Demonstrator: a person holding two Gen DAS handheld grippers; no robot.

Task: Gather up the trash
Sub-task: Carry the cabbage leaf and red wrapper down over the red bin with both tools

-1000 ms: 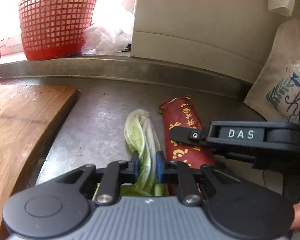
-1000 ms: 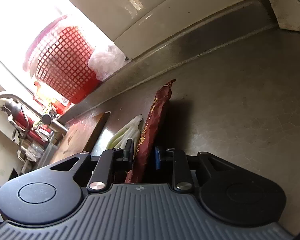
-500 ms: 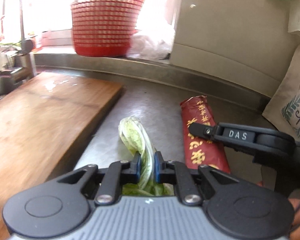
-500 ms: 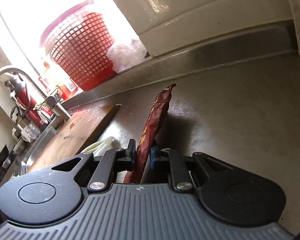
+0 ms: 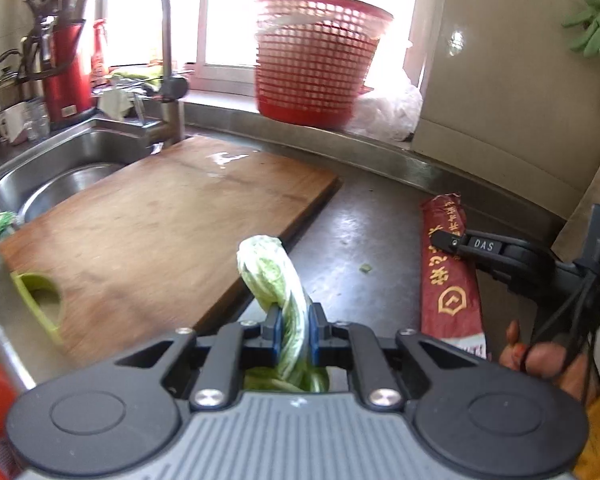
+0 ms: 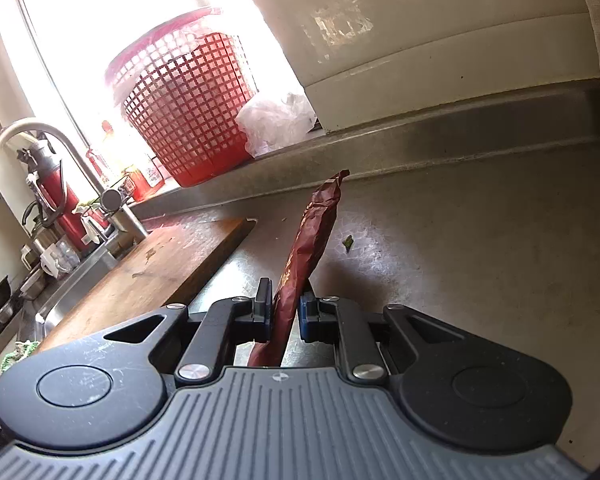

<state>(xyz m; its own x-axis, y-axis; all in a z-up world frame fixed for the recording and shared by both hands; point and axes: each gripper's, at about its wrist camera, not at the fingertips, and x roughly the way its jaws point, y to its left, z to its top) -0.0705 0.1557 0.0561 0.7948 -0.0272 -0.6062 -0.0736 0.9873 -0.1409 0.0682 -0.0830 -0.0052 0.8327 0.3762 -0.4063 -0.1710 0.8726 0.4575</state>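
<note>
**Trash gripped in both hands, lifted off the bench**

Trash here is two pieces. The left gripper (image 5: 293,330) has its jaws nearly closed on a limp cabbage leaf (image 5: 274,276), long axis running toward 12 o'clock, tip drooping over the cutting board (image 5: 160,228) edge. The right gripper (image 6: 283,314) pinches a red wrapper (image 6: 308,248) edge-on, its long axis pointing to 1 o'clock, free end raised above the bench (image 6: 480,248). Both seem held clear for carrying off, likely to a bin.
</note>
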